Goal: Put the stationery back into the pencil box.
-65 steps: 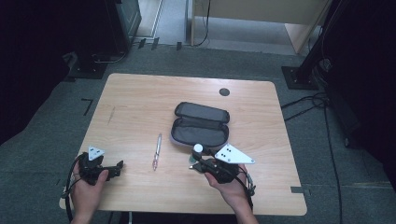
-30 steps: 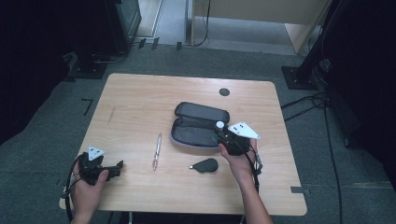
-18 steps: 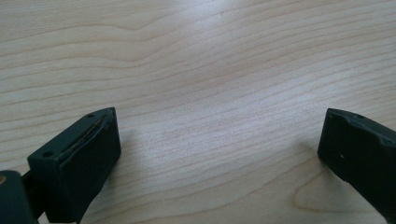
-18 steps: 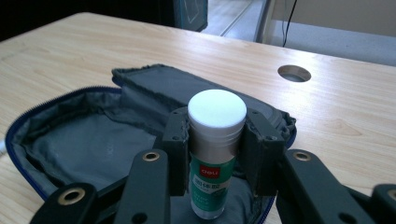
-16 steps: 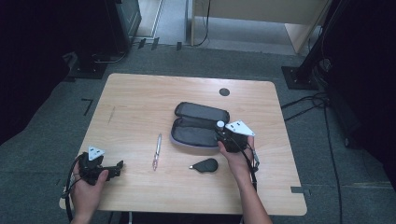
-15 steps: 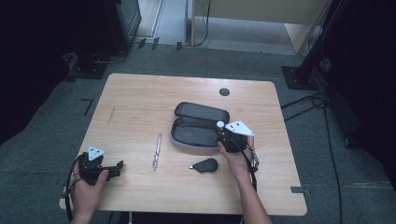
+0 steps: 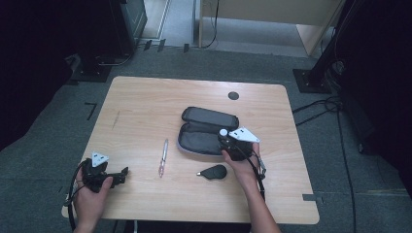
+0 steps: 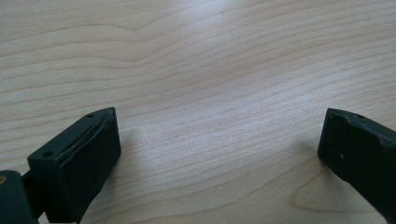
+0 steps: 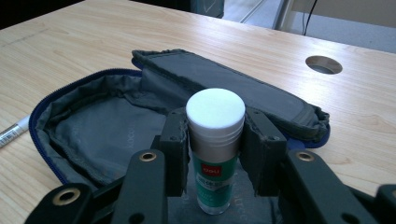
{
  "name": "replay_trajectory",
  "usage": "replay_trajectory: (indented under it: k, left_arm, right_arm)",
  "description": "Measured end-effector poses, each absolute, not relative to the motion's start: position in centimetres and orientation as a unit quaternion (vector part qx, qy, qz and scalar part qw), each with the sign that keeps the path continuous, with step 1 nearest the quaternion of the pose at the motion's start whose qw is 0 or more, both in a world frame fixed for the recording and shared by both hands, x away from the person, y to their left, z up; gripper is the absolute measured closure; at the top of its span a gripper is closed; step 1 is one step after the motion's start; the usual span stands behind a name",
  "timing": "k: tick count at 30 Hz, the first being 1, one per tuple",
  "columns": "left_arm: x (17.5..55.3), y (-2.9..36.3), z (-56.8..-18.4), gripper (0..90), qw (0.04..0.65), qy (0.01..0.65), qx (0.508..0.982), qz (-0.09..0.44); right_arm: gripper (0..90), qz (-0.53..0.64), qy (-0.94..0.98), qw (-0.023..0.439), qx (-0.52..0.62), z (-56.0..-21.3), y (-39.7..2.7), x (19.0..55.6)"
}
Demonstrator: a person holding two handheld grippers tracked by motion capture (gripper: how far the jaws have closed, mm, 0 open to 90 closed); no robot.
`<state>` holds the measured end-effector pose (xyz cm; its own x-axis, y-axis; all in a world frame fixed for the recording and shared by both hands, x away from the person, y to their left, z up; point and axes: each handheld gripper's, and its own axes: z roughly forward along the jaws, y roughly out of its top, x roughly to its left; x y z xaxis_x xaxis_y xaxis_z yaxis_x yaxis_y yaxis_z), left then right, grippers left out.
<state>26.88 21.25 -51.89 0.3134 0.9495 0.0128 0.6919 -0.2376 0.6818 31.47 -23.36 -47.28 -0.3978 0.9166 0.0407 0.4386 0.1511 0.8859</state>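
Right gripper view: my right gripper (image 9: 215, 140) clamps an upright glue stick (image 9: 215, 140) over the open pencil case (image 9: 93, 133). My left gripper (image 8: 219, 154) rests wide open and empty on the table (image 8: 210, 70).

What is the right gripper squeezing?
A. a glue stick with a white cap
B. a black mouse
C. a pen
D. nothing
A: in the right gripper view the right gripper has its jaws pressed on a glue stick with a white cap, over the open pencil case.
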Motion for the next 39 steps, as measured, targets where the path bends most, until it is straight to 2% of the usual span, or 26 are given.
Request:
replay_trajectory:
  k: [11,14,17,25,39]
  left_arm:
    - [26.9,21.2,-51.9,0.0,0.293,0.544,0.755,0.220]
    - [26.9,21.2,-51.9,0.0,0.293,0.544,0.755,0.219]
    - [26.9,21.2,-51.9,0.0,0.293,0.544,0.755,0.219]
    - [26.9,21.3,-51.9,0.0,0.293,0.543,0.755,0.220]
    - [26.9,21.2,-51.9,0.0,0.293,0.544,0.755,0.219]
  right_arm:
    - [65.3,0.427,0.702,0.311,0.478,-47.2,-23.3,31.2]
    - [64.4,0.433,0.705,0.290,0.481,-47.2,-23.4,31.2]
    - [59.7,0.450,0.704,0.269,0.479,-47.1,-23.4,31.2]
    - [57.4,0.482,0.691,0.241,0.482,-46.8,-24.1,30.9]
    - [62.5,0.472,0.687,0.234,0.501,-47.1,-24.0,31.3]
